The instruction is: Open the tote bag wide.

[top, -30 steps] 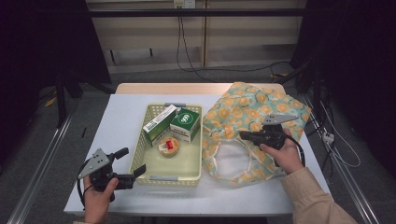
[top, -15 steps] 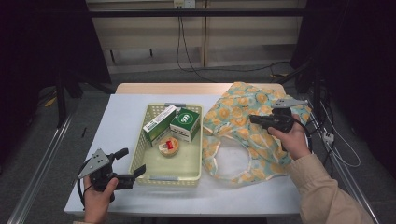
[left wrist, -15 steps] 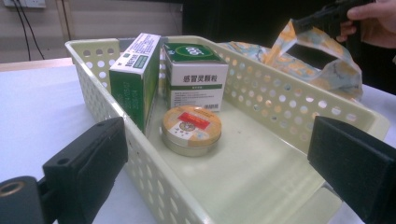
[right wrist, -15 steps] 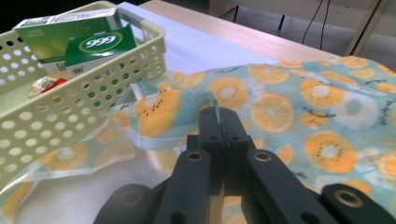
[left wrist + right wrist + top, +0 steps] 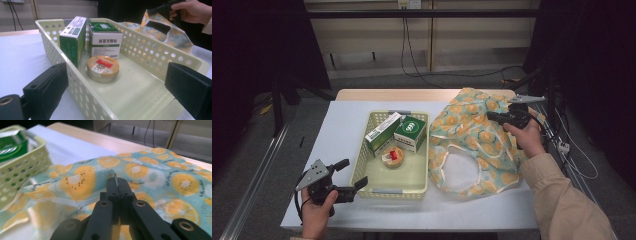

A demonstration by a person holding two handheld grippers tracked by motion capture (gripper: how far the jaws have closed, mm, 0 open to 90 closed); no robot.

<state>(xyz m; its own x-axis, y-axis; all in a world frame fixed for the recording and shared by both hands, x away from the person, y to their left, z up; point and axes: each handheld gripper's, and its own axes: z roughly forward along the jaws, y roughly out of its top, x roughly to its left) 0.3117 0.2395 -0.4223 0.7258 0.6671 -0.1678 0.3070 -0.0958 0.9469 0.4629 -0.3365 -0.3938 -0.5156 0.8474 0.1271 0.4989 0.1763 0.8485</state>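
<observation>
A kiwi-print fabric bag (image 5: 472, 131) lies on the right half of the white table, its mouth open toward the front. My right gripper (image 5: 490, 116) is shut on a fold of the bag's (image 5: 155, 175) upper edge, and a thin strip of cloth shows between the closed jaws of the right gripper (image 5: 117, 182). My left gripper (image 5: 353, 173) stands open at the near left corner of the pale yellow basket (image 5: 362, 167), holding nothing. The basket (image 5: 150, 50) holds a long green-white box (image 5: 73, 40), a green box (image 5: 105, 41) and a round tin (image 5: 103, 68).
A wooden strip (image 5: 412, 94) runs along the table's far edge. Cables (image 5: 562, 145) hang off the right side near the person's sleeve (image 5: 562, 200). Dark floor and a rail (image 5: 257, 170) lie to the left.
My right gripper has drawn the bag's edge toward the far right, stretching the cloth. The left gripper has stayed where it was.
</observation>
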